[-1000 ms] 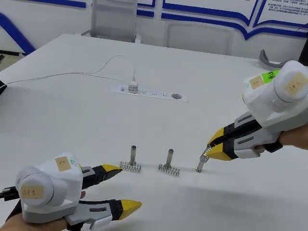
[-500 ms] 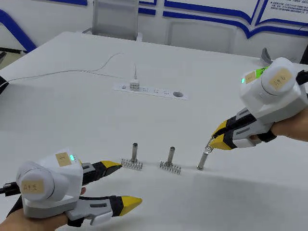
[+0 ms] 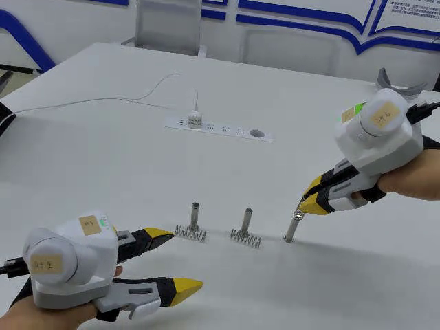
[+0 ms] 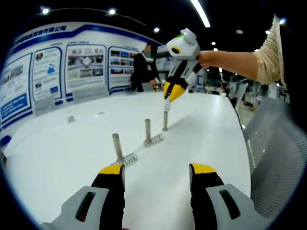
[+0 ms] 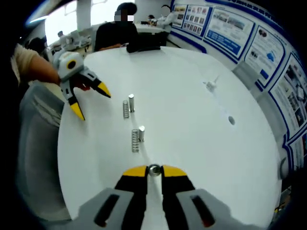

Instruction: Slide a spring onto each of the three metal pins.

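Three metal pins stand in a row on the white table: left pin point(image 3: 194, 212), middle pin point(image 3: 246, 220), right pin point(image 3: 292, 229). One spring point(image 3: 190, 234) lies at the left pin's foot and another spring point(image 3: 245, 238) at the middle pin's foot. My right gripper point(image 3: 307, 202) is shut on a third spring point(image 3: 298, 209), whose lower end meets the right pin's top. The held spring's end point(image 5: 154, 169) shows between the right gripper point(image 5: 154, 171) tips. My left gripper point(image 3: 175, 261) stands open near the table's front, short of the left pin point(image 4: 117, 146), nothing between its fingers.
A white power strip point(image 3: 218, 128) with a plugged-in cable lies beyond the pins. A chair point(image 3: 168, 24) stands at the far edge. A grey curved object point(image 3: 395, 86) sits at the back right. People sit at a far table point(image 5: 144, 40).
My right hand has risen and tilted the gripper steeper, with the spring still at the right pin's top. The left gripper has barely moved. The camera has shifted slightly.
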`<state>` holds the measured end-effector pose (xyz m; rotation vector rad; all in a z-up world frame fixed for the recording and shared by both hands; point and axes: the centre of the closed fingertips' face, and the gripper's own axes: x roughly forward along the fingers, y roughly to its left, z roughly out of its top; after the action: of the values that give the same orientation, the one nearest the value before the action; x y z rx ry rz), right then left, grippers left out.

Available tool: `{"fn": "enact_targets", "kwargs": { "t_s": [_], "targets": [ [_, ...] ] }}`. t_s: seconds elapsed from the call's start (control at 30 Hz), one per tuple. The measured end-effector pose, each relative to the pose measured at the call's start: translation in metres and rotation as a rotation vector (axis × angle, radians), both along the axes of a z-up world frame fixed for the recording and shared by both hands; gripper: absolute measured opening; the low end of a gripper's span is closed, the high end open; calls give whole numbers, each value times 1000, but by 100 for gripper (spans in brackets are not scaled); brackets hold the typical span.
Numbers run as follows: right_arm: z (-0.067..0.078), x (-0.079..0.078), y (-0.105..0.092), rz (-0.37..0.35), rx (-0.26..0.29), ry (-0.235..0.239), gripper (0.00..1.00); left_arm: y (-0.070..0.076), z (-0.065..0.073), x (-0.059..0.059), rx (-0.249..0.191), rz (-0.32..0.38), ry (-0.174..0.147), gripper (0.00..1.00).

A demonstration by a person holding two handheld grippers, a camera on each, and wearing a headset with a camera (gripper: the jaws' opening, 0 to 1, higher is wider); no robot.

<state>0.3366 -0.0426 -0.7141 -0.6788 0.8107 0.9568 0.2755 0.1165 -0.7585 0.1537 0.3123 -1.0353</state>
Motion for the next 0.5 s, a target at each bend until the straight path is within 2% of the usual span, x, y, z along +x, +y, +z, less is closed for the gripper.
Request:
{"fn": "enact_targets", "kwargs": {
  "t_s": [0.5],
  "targets": [
    [-22,3,0,-15,-17,33,12,0,0,-1,1,-4,5,54]
  ]
}}
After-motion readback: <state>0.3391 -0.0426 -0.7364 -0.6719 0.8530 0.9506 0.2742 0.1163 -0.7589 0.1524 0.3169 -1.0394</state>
